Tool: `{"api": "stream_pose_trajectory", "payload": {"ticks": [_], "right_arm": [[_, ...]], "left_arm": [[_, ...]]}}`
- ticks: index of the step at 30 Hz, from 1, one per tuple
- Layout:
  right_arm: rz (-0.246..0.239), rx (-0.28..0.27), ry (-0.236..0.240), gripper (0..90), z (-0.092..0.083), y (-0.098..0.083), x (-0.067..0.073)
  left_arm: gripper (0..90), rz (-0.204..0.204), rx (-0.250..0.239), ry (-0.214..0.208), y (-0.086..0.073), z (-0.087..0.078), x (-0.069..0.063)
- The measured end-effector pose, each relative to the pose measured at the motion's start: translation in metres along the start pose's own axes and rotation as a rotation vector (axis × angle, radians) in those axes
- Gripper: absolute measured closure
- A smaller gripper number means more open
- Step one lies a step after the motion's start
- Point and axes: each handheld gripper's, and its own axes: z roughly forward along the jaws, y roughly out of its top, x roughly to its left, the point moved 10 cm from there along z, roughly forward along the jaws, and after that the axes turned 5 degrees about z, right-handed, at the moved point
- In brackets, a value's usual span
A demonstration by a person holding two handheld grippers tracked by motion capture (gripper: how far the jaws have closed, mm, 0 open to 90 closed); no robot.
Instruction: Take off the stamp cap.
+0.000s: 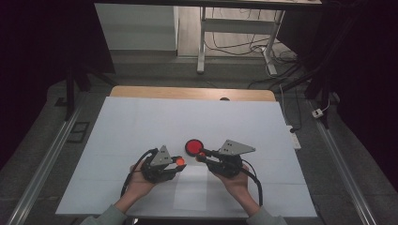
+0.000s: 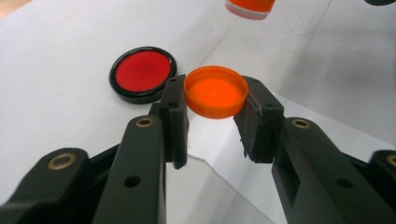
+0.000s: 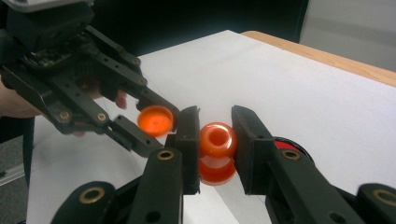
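Note:
My left gripper (image 1: 178,162) is shut on a round orange cap (image 2: 215,91), pinched at its rim between the two black pads and held just above the white sheet. My right gripper (image 3: 215,122) is shut on a small orange bottle (image 3: 217,151), whose open mouth faces the camera. The two grippers point toward each other, with the cap (image 3: 156,120) a short way from the bottle's mouth. The bottle's base (image 2: 250,7) shows at the top of the left gripper view. In the high view my right gripper (image 1: 201,155) is right of centre.
A red disc with a black rim (image 1: 193,146) lies flat on the white sheet (image 1: 141,122), just beyond both grippers' tips. The wooden table edge (image 1: 187,92) runs along the far side. Desk legs and cables stand on the floor behind.

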Motion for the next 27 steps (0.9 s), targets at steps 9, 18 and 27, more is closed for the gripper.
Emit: {"api": "stream_pose_trajectory", "payload": {"ticks": [9,18,27], "right_arm": [[-0.006,0.002,-0.017,71.8,-0.001,-0.001,-0.004],[0.002,0.001,-0.033,71.7,-0.002,-0.002,-0.009],[-0.003,0.011,-0.04,71.7,-0.002,-0.005,-0.012]], "left_arm": [[65.2,-0.037,-0.022,0.03,-0.01,-0.022,0.011],[65.1,-0.09,-0.03,0.061,-0.032,-0.045,0.02],[65.0,-0.147,-0.026,0.08,-0.053,-0.057,0.023]]}}
